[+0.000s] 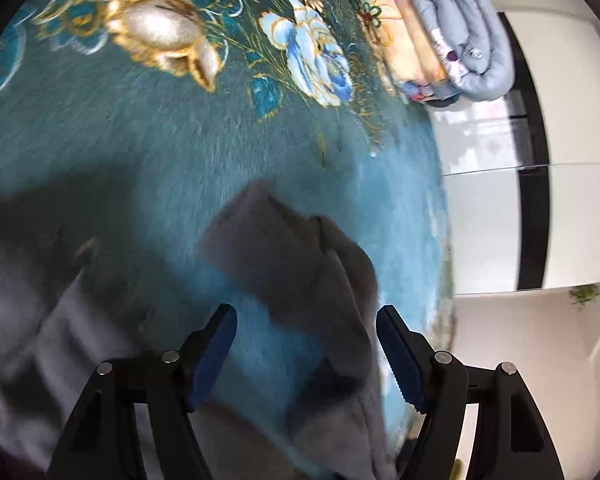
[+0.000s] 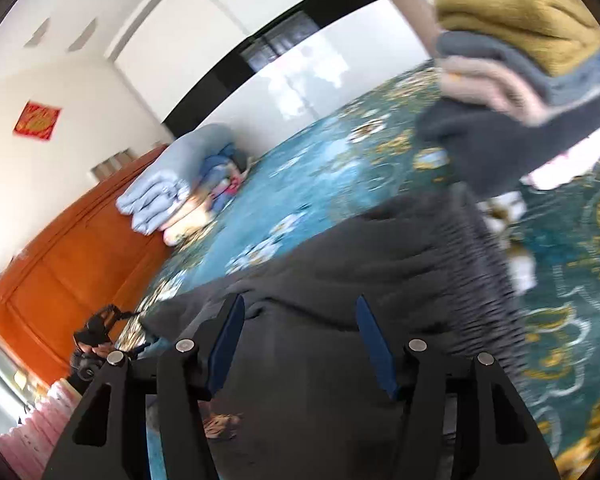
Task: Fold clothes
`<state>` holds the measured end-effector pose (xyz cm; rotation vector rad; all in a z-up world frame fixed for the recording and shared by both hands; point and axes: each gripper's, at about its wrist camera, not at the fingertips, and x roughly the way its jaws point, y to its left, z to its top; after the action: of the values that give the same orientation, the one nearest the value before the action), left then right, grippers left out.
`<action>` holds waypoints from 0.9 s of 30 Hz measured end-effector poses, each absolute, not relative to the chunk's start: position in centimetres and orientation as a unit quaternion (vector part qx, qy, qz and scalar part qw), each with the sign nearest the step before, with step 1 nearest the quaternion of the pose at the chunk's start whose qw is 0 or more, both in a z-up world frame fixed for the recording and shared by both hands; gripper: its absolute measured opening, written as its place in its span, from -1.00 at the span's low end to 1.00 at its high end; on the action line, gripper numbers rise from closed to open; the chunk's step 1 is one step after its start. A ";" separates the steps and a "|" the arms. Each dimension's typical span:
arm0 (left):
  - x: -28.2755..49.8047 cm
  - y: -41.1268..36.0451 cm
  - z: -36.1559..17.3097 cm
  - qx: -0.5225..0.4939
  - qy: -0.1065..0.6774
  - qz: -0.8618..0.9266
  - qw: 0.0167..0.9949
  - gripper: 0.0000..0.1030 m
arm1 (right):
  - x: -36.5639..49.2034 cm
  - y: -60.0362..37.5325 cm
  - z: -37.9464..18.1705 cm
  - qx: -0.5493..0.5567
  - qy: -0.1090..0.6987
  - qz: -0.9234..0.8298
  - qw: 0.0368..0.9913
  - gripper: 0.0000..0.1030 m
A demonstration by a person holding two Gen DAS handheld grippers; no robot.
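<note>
A dark grey garment (image 2: 340,248) lies rumpled on a teal flowered bedspread (image 2: 308,168). My right gripper (image 2: 300,304) hovers just over it, jaws apart, with nothing pressed between the blue pads (image 2: 228,336). In the left wrist view a grey flap of the garment (image 1: 292,264) runs from the middle of the bedspread (image 1: 140,140) down between the fingers of my left gripper (image 1: 304,316). That gripper stands wide open and its pads are clear of the cloth. More grey fabric (image 1: 28,320) bunches at the lower left. Both views are blurred.
A stack of folded clothes (image 2: 520,28), mustard on top of grey and pink, sits at the upper right. Folded light-blue quilts (image 1: 460,40) (image 2: 168,184) and a peach blanket (image 1: 396,40) lie by the orange wooden headboard (image 2: 72,264). The bed's edge (image 1: 444,240) drops off toward white cupboards (image 1: 580,120).
</note>
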<state>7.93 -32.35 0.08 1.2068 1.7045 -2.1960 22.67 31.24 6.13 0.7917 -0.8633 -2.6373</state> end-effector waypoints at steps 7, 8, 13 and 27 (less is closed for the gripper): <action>6.6 -33.4 -0.9 0.372 0.582 -0.719 0.075 0.00 | 18.1 37.3 5.6 0.303 -0.318 -0.896 0.066 0.16; 6.4 -33.4 -0.8 0.377 0.573 -0.724 0.079 -0.09 | 17.1 37.8 5.5 0.311 -0.312 -0.895 0.067 0.16; 6.3 -33.3 0.0 0.384 0.541 -0.744 0.084 -0.48 | 12.5 37.5 4.5 0.381 -0.246 -0.889 0.069 0.16; 7.1 -37.4 8.0 0.250 0.502 -0.827 0.040 -0.68 | 8.4 34.9 11.6 0.321 -0.210 -0.918 0.105 -0.68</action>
<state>7.12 -37.37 8.02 0.7674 1.5385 -2.5331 8.38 34.89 11.62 0.9446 -0.6183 -2.7041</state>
